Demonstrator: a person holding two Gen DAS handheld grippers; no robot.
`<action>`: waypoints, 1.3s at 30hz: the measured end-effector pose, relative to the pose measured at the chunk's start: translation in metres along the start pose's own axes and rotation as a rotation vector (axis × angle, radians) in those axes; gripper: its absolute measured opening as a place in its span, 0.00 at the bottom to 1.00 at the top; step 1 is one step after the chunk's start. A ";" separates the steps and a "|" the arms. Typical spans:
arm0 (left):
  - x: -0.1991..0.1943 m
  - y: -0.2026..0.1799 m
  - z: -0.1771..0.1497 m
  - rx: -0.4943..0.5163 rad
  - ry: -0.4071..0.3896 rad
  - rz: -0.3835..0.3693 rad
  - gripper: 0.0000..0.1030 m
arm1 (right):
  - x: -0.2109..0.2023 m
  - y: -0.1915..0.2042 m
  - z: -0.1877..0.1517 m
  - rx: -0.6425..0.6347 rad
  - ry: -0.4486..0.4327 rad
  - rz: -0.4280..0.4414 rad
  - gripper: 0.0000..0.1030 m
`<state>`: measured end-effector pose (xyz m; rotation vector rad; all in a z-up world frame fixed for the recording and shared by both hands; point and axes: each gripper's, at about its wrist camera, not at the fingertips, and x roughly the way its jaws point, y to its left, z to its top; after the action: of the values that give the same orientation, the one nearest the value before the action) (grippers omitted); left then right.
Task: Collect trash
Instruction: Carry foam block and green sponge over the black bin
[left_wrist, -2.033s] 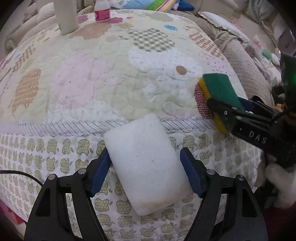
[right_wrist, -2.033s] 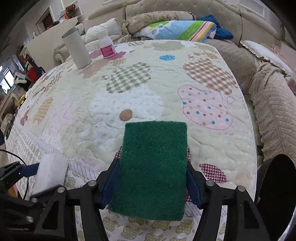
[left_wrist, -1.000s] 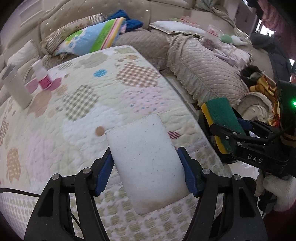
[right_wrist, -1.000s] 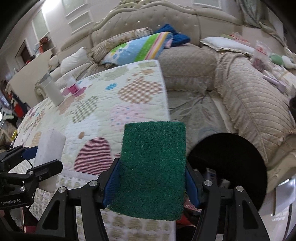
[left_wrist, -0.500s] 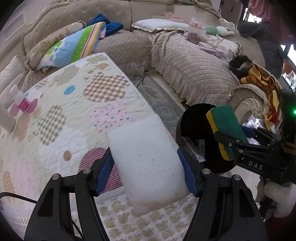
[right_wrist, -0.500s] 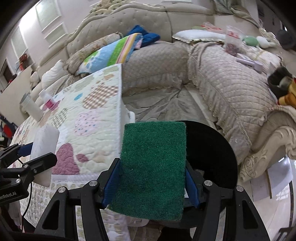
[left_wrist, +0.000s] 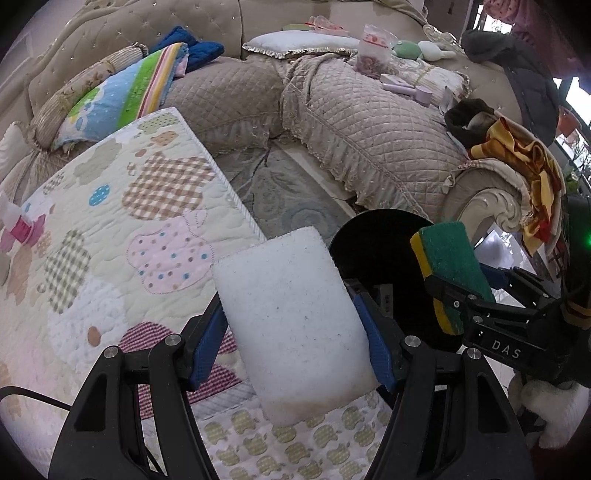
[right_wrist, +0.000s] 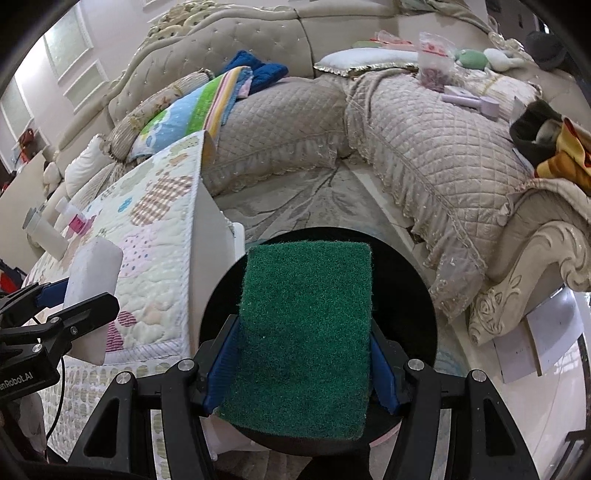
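My left gripper (left_wrist: 291, 332) is shut on a white foam sponge (left_wrist: 291, 317), held over the right edge of the quilted table (left_wrist: 110, 240). My right gripper (right_wrist: 304, 354) is shut on a green and yellow scouring sponge (right_wrist: 306, 332), which hangs directly above the round black trash bin (right_wrist: 406, 295). In the left wrist view the same green sponge (left_wrist: 448, 264) sits to the right, over the bin's dark opening (left_wrist: 373, 243). From the right wrist view the white sponge (right_wrist: 92, 280) shows at the left, beside the table edge.
A beige quilted sofa (left_wrist: 369, 122) wraps around the back and right, with pillows, a striped blanket (left_wrist: 125, 96) and small items on it. A patterned rug (left_wrist: 280, 195) covers the floor between table and sofa. A grey tumbler (right_wrist: 40, 232) and pink-labelled bottle (right_wrist: 74, 218) stand on the table.
Both grippers have swung right from over the table toward the black bin, each keeping its sponge. The green sponge now hangs over the bin's opening.
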<state>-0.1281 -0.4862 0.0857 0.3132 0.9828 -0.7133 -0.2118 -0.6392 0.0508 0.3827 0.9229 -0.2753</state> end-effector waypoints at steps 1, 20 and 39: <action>0.002 -0.001 0.001 0.000 0.002 -0.003 0.65 | 0.001 -0.001 0.000 0.003 0.001 -0.001 0.59; 0.022 -0.020 0.013 0.023 0.006 -0.029 0.66 | 0.012 -0.014 0.002 0.026 0.018 -0.004 0.60; 0.032 -0.022 0.014 -0.001 0.010 -0.052 0.67 | 0.017 -0.018 0.003 0.030 0.023 -0.011 0.60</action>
<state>-0.1221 -0.5231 0.0676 0.2916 1.0042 -0.7592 -0.2074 -0.6574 0.0352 0.4094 0.9448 -0.2959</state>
